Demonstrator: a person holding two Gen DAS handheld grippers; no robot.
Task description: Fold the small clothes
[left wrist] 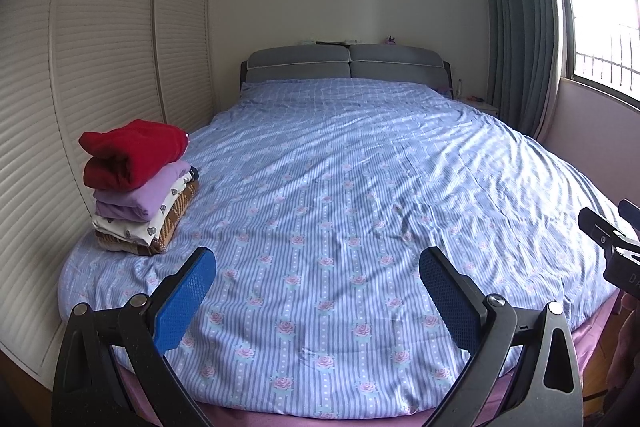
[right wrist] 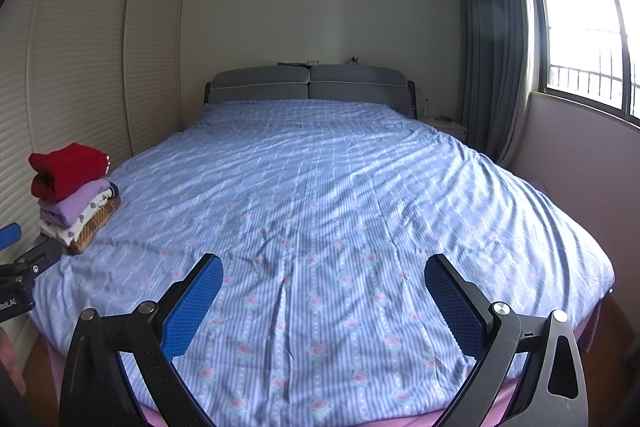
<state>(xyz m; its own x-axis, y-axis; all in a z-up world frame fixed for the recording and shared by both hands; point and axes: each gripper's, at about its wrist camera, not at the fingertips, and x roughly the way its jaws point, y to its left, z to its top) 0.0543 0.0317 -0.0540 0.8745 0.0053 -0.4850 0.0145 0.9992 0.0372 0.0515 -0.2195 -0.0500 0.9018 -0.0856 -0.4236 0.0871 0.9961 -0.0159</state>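
Off to the left of and ahead of both grippers, near the left edge of the bed (left wrist: 360, 187), sits the stack of folded clothes (left wrist: 140, 187): a red garment (left wrist: 132, 153) rolled thick on top, a lilac piece (left wrist: 140, 197) under it, then a white printed piece (left wrist: 132, 227), then a brown patterned one (left wrist: 160, 239) at the bottom, touching the bedcover. The stack's long axis appears to run away from the grippers, towards the headboard (left wrist: 346, 65), with the rounded fold edges facing the foot of the bed. It looks neat and fairly upright, though the red top layer bulges beyond the layers below. The left hand-held gripper (left wrist: 316, 291) is the nearer one, the stack lying just beyond its left finger; its blue pads stand wide apart and hold nothing. The right hand-held gripper (right wrist: 324, 291) is farther, the stack well off to its left, and it too is spread and empty. No unfolded garment shows on the striped, rose-printed bedcover (right wrist: 320, 227) between or ahead of either gripper, so the folding seems done or the next piece lies out of view. Beyond the stack stand slatted wardrobe doors (left wrist: 100, 47); curtains (right wrist: 492, 39) and a window (right wrist: 580, 27) lie to the right.
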